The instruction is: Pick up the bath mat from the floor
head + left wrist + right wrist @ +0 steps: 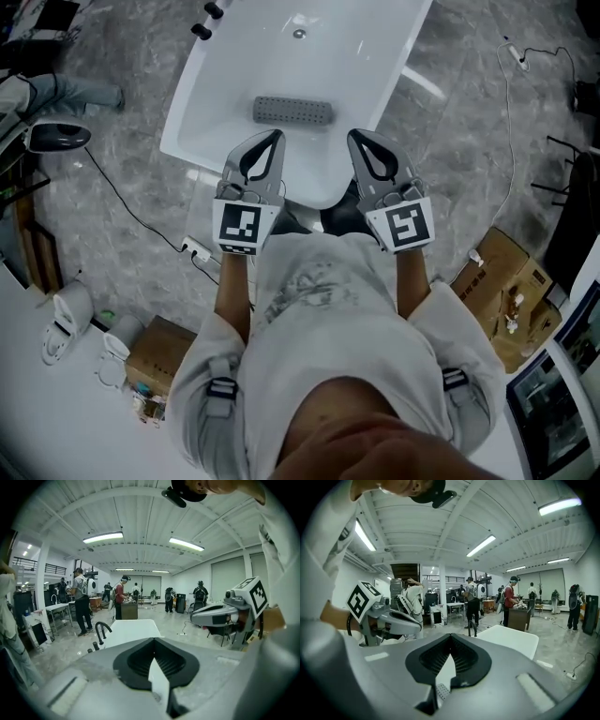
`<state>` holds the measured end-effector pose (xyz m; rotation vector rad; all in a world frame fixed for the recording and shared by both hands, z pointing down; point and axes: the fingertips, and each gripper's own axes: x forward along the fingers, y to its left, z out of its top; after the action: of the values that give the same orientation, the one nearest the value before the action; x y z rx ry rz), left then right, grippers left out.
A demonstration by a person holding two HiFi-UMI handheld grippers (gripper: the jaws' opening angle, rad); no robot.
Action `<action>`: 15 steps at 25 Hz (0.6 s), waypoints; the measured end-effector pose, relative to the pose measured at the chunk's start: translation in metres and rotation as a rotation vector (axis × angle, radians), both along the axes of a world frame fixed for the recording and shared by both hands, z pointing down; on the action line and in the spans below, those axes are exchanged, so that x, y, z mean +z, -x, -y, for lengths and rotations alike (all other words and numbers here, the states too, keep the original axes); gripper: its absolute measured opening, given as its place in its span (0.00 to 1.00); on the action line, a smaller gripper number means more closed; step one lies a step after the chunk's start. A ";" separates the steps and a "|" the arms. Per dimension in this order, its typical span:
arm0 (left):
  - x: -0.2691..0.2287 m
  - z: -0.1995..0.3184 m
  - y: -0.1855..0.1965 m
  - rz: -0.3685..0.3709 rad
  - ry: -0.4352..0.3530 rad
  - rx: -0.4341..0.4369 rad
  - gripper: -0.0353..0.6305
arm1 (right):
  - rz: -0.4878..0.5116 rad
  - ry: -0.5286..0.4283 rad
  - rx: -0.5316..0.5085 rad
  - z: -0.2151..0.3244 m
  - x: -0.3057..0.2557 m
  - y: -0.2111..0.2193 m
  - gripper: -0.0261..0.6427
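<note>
The grey ribbed bath mat (292,111) lies flat on the bottom of a white bathtub (211,112), towards the end nearest the person and well short of the drain (299,34). In the head view it sits just beyond the two gripper tips and roughly midway between them, touching neither.

The left gripper (270,139) is held up in front of the person's chest, pointing away over the tub rim. Its jaws are pressed fully together, with nothing between them (its own view shows the two tips meeting in a single seam). The right gripper (362,137) is held level beside it in the same pose. Its jaws are likewise closed tip to tip and empty.

In the left gripper view, the closed left gripper (153,640) points across the tub (133,629) past a black faucet (101,631), with the right gripper (218,616) off to the side. The right gripper view shows its own closed gripper (450,636), the left gripper (391,619) alongside, and the tub (511,641) ahead.

The tub stands on a grey marbled floor (141,178). Cardboard boxes (511,286) sit to the person's right, and a white power strip (195,250) lies by the left forearm.
</note>
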<state>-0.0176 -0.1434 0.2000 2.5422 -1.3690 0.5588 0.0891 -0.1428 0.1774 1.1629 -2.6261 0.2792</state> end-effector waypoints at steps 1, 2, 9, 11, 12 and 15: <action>0.002 0.006 -0.005 0.008 -0.001 -0.003 0.06 | 0.003 0.008 -0.007 0.006 0.004 -0.005 0.04; 0.005 0.012 -0.009 0.016 -0.003 -0.006 0.06 | 0.006 0.015 -0.017 0.011 0.007 -0.008 0.04; 0.037 0.037 -0.029 0.039 0.020 -0.022 0.06 | 0.031 0.072 -0.028 0.035 0.044 -0.029 0.04; 0.049 0.039 -0.032 0.039 0.033 -0.005 0.06 | 0.034 0.087 -0.016 0.038 0.056 -0.029 0.04; 0.055 0.040 -0.031 0.038 0.039 0.006 0.06 | 0.032 0.095 -0.009 0.039 0.062 -0.028 0.04; 0.072 0.041 -0.026 0.034 0.053 0.043 0.06 | 0.021 0.114 0.022 0.041 0.080 -0.020 0.04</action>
<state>0.0083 -0.1849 0.2722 2.5372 -1.2953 0.6404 0.1092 -0.1834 0.2575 1.1583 -2.5791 0.4421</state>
